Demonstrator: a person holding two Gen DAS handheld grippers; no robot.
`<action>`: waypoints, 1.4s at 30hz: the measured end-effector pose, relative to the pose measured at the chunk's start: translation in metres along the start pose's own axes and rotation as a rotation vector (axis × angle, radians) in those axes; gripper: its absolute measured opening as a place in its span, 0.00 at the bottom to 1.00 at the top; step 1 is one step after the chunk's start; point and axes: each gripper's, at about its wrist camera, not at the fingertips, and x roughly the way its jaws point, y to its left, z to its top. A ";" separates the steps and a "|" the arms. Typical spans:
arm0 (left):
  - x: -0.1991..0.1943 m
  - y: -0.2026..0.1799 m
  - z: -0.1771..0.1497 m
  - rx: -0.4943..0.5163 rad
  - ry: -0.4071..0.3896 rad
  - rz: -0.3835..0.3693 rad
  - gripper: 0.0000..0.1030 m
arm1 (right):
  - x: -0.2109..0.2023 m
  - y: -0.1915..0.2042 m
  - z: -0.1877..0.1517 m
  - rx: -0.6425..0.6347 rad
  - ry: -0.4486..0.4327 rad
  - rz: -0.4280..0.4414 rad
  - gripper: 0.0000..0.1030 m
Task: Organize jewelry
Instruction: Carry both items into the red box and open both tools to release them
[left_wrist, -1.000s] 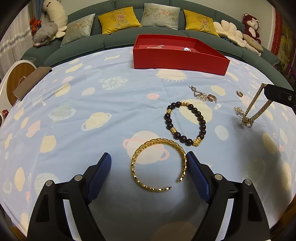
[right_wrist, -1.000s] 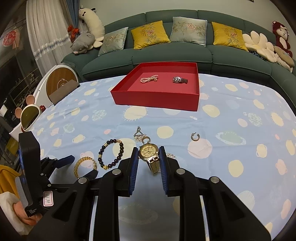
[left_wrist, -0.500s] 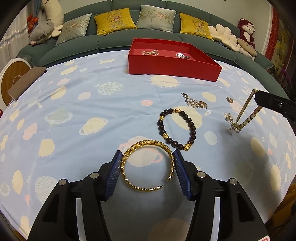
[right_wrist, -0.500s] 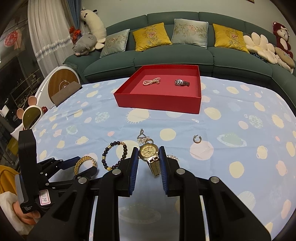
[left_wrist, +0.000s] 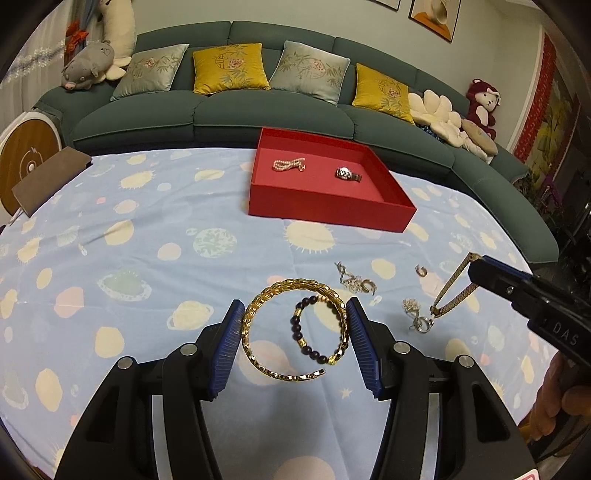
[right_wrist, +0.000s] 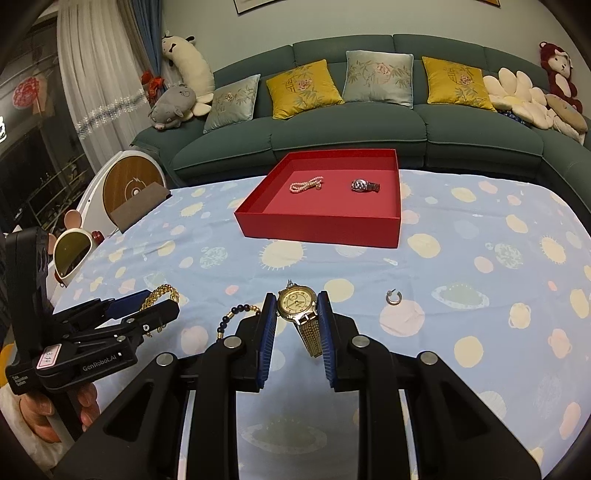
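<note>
My left gripper (left_wrist: 294, 332) is shut on a gold open bangle (left_wrist: 258, 314) and holds it above the cloth; it also shows in the right wrist view (right_wrist: 159, 295). My right gripper (right_wrist: 295, 319) is shut on a gold watch (right_wrist: 297, 301), its strap hanging down (left_wrist: 452, 291). A dark bead bracelet (left_wrist: 301, 339) lies on the cloth below the bangle. A red tray (left_wrist: 325, 214) at the back holds a pearl bracelet (left_wrist: 288, 164) and a silver watch (left_wrist: 348, 174).
A silver chain tangle (left_wrist: 356, 282), a small ring (left_wrist: 420, 270) and a small silver piece (left_wrist: 415, 312) lie on the planet-print cloth (left_wrist: 147, 240). A green sofa (left_wrist: 258, 110) with cushions runs behind the table. A brown pad (left_wrist: 48, 177) lies at the far left edge.
My left gripper closed on the gold bangle and lifted it off the cloth. My right gripper rose with the gold watch still held.
</note>
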 end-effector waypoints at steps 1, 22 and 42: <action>-0.002 -0.002 0.006 0.003 -0.008 -0.003 0.52 | -0.002 0.000 0.002 0.001 -0.007 0.001 0.21; 0.052 -0.028 0.160 0.168 -0.086 0.034 0.52 | 0.022 -0.054 0.125 0.051 -0.132 -0.077 0.21; 0.179 -0.006 0.173 0.155 0.041 0.059 0.52 | 0.152 -0.069 0.135 0.083 0.034 -0.091 0.21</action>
